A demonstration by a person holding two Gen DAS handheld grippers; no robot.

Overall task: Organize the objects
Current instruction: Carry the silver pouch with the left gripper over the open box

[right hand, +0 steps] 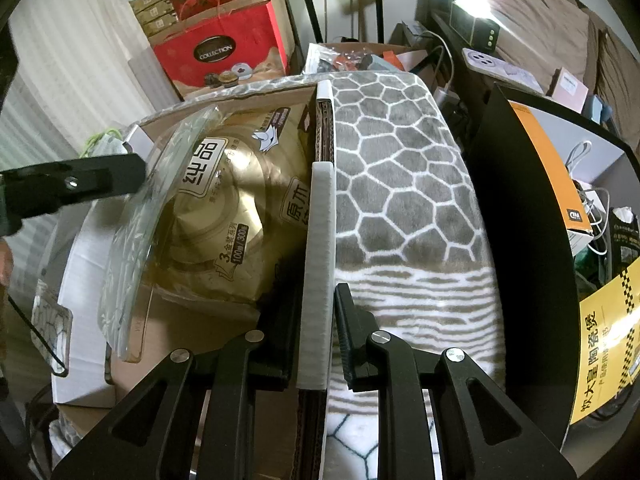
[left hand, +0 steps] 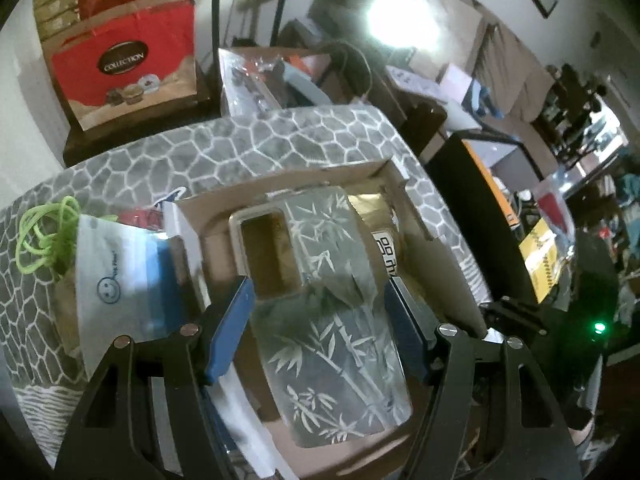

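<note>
A clear, glossy phone case (left hand: 336, 320) printed with pale bamboo, with a rectangular camera cut-out, lies in the centre of the left view inside an open brown cardboard box (left hand: 436, 236), on top of a shiny gold tissue pack (right hand: 224, 224). The box sits on a plush grey blanket (right hand: 400, 184) with a white honeycomb pattern; a red gift bag (left hand: 132, 64) stands at upper left amid a cluttered room. The left gripper (left hand: 320, 312) is released, its blue pads either side of the case without pressing it. The right gripper (right hand: 316, 332) is clenched on the box's white foam-edged wall (right hand: 318, 264).
</note>
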